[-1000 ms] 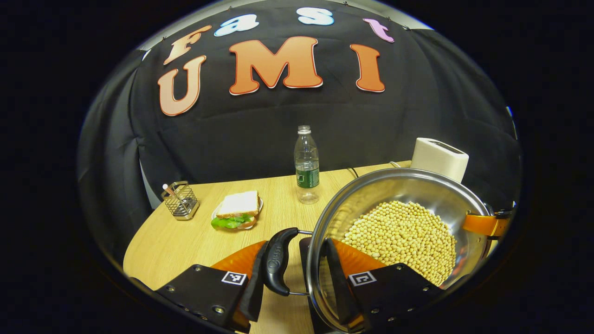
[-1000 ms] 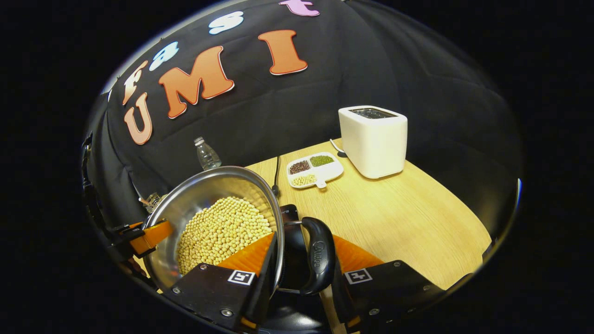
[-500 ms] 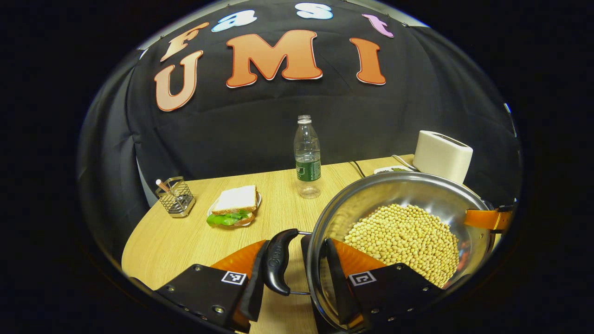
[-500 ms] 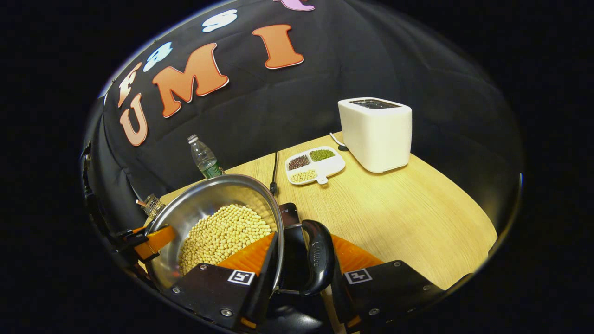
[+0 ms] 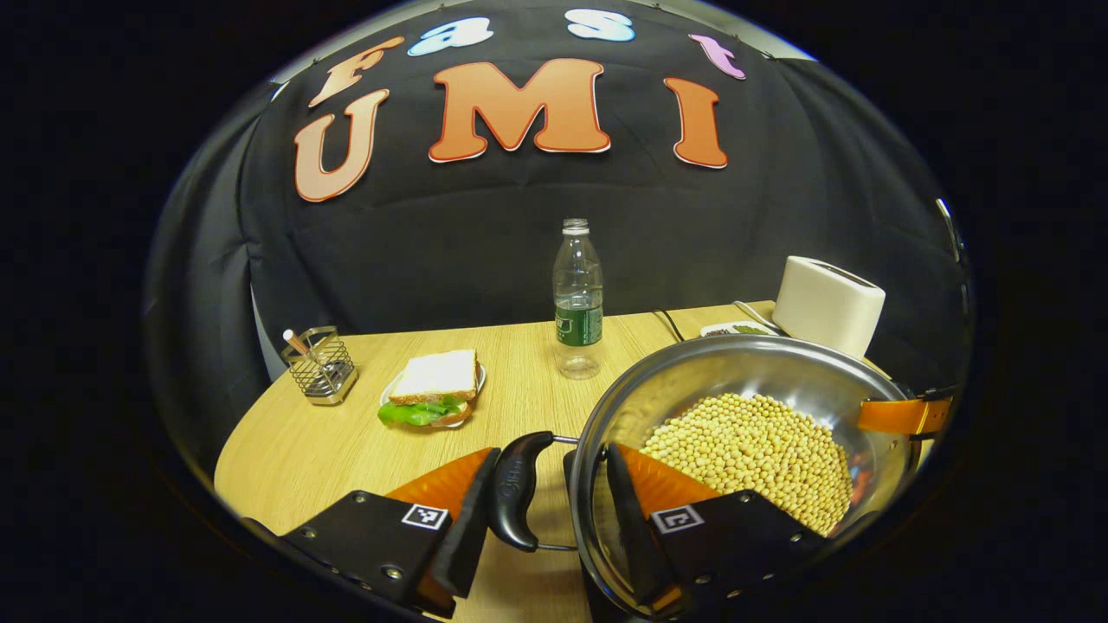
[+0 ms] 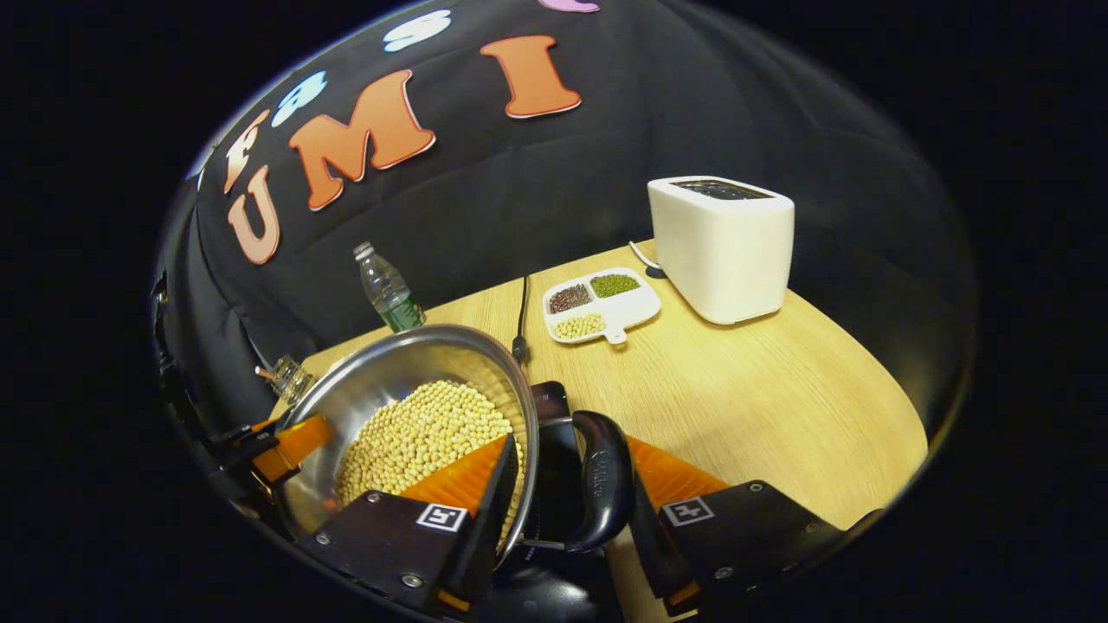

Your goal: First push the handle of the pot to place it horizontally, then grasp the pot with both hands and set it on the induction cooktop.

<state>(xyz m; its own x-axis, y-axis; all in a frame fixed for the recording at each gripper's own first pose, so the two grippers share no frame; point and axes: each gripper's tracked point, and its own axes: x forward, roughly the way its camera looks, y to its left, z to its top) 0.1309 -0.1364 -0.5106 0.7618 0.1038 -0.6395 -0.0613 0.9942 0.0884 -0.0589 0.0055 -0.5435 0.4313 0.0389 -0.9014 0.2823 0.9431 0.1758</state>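
The round stainless-steel pot (image 5: 762, 372) full of pale yellow beans (image 5: 753, 450) is sitting at the near edge of the light wooden tabletop (image 5: 346, 441), over the black induction cooktop (image 6: 554, 402), of which a dark corner is showing beside the rim; whether the pot is resting on it or hanging just above, I cannot tell.

The left tongs (image 5: 544, 510) are straddling the pot's black loop handle (image 5: 512, 493) and rim, one finger (image 5: 463, 528) outside the handle and the other inside the bowl against the wall, clamping that side. The right tongs (image 6: 567, 510) are gripping the opposite black handle (image 6: 606, 489) and rim in the same way.

Farther back, a clear plastic bottle with a green label (image 5: 577, 298) is standing upright. Left of it, a sandwich with lettuce on a small plate (image 5: 430, 389) and a wire holder (image 5: 318, 368) are lying well apart. A white toaster (image 6: 723, 247) is standing beside a white divided dish of beans (image 6: 602, 305).
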